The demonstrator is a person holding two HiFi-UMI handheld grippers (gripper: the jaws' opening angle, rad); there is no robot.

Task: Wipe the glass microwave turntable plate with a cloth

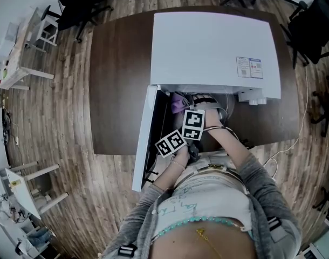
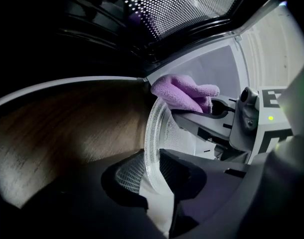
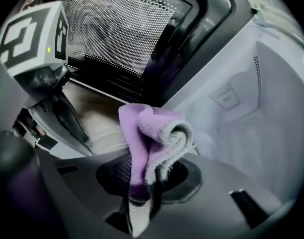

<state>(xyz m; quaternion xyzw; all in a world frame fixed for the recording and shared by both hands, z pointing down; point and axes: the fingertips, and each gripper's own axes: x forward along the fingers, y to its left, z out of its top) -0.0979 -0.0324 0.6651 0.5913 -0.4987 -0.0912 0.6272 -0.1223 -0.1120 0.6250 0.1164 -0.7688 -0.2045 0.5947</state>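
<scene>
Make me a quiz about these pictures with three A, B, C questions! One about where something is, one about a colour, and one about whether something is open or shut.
1. Where is the glass plate?
A on the floor
B on a chair
C between the jaws of the left gripper

2. What colour is the cloth?
A green
B purple
C red

3. The microwave door is:
A open
B shut
C missing

Answers:
1 C: the left gripper view shows the jaws pinching its rim.
2 B: purple folds stick out of the right gripper.
3 A: the head view shows it swung out.
</scene>
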